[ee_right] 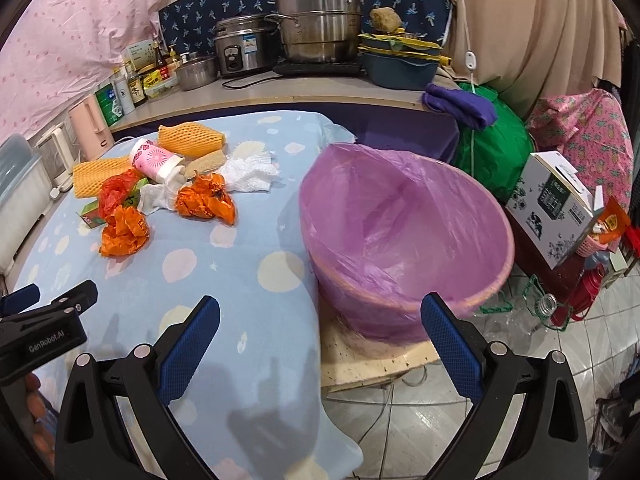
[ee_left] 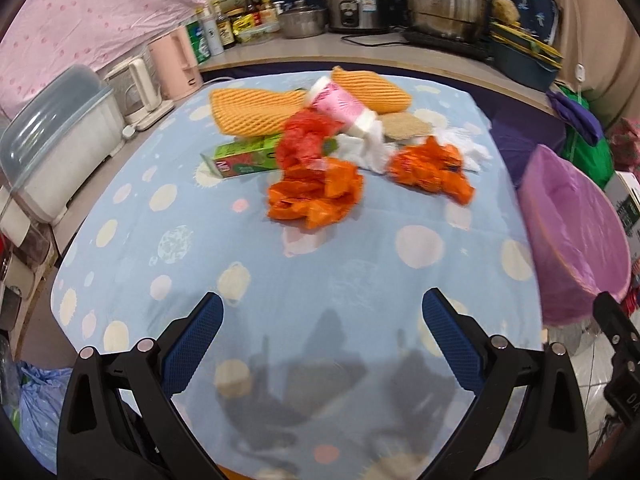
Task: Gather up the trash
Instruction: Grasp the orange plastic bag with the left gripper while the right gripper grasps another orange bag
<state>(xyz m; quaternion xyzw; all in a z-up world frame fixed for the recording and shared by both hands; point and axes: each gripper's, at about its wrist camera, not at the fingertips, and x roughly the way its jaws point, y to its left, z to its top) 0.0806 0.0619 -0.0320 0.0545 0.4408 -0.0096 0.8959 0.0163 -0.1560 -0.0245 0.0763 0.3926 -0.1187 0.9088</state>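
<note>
Trash lies in a heap on the blue dotted tablecloth [ee_left: 280, 280]: two crumpled orange wrappers [ee_left: 316, 196] [ee_left: 430, 172], a red plastic bag [ee_left: 306, 136], a green carton [ee_left: 244, 158], a pink cup [ee_left: 340, 104], white tissue [ee_left: 360, 148] and two orange foam nets [ee_left: 256, 110]. The heap also shows in the right wrist view, with an orange wrapper [ee_right: 206, 200] nearest. A bin with a purple liner [ee_right: 404, 236] stands right of the table. My left gripper [ee_left: 322, 316] is open and empty above the near cloth. My right gripper [ee_right: 320, 318] is open and empty over the table's right edge.
A counter behind the table holds steel pots [ee_right: 316, 20], a rice cooker [ee_right: 240, 48], bottles and kettles [ee_left: 176, 60]. A white storage box [ee_left: 52, 152] stands at the left. A printed cardboard box [ee_right: 556, 196] and green bag [ee_right: 496, 148] sit right of the bin.
</note>
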